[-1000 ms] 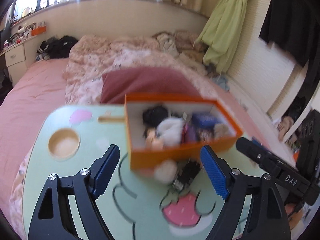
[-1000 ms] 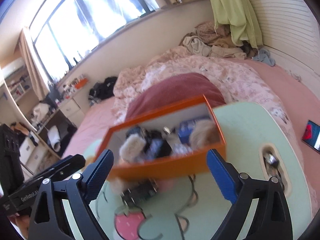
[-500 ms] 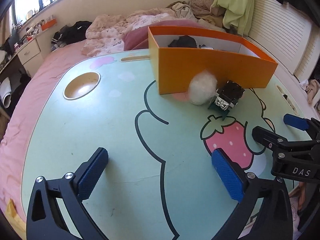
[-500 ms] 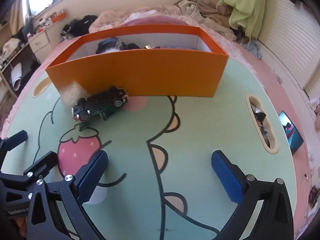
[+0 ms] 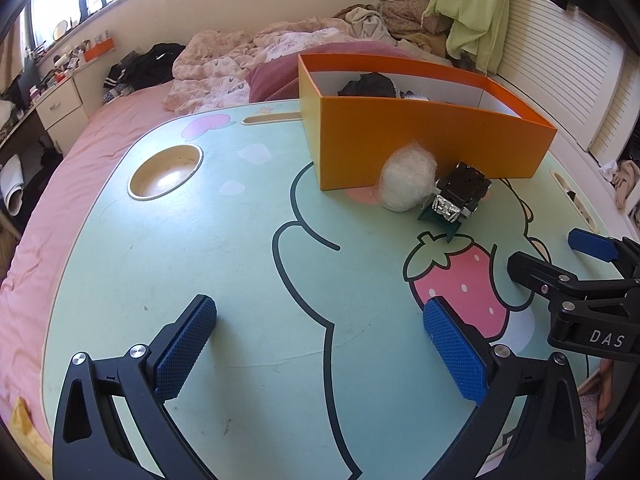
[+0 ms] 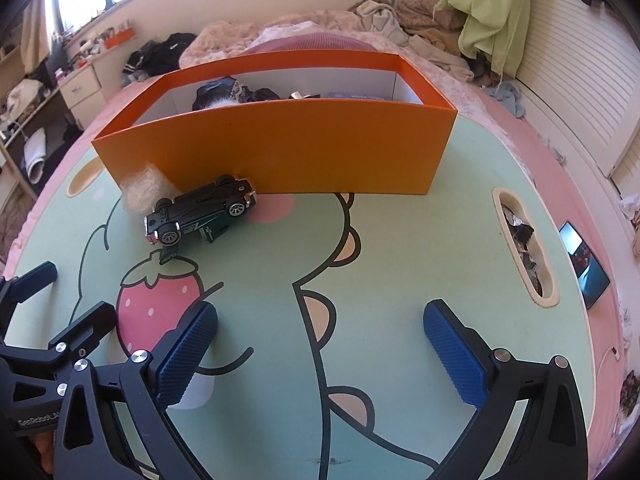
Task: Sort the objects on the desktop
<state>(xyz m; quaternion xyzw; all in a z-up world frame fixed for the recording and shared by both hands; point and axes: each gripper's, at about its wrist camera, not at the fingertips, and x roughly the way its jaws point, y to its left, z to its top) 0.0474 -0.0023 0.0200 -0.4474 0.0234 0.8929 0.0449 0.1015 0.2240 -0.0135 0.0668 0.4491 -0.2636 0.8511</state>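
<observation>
An orange box (image 5: 432, 144) (image 6: 288, 152) stands at the far side of the mint cartoon table (image 5: 224, 264) (image 6: 400, 264), with dark cloth and other small items showing above its rim. Against its front wall lie a white fluffy ball (image 5: 406, 179) (image 6: 142, 192) and a dark green toy car (image 5: 458, 198) (image 6: 200, 210) on its side. My left gripper (image 5: 320, 344) is open over bare tabletop, well short of both. My right gripper (image 6: 320, 352) is open too, nothing between its fingers. Each gripper shows at the other view's edge.
A round cup recess (image 5: 166, 174) is sunk in the table's left part, a slot (image 6: 524, 244) holding small bits near its right edge. A phone (image 6: 584, 264) lies on the pink bed beyond. Bedding and clothes fill the background.
Both grippers dropped toward the table and tilted down a second ago, so the box interior sank from view. Both sets of jaws widened. Nothing has shifted in the last half second.
</observation>
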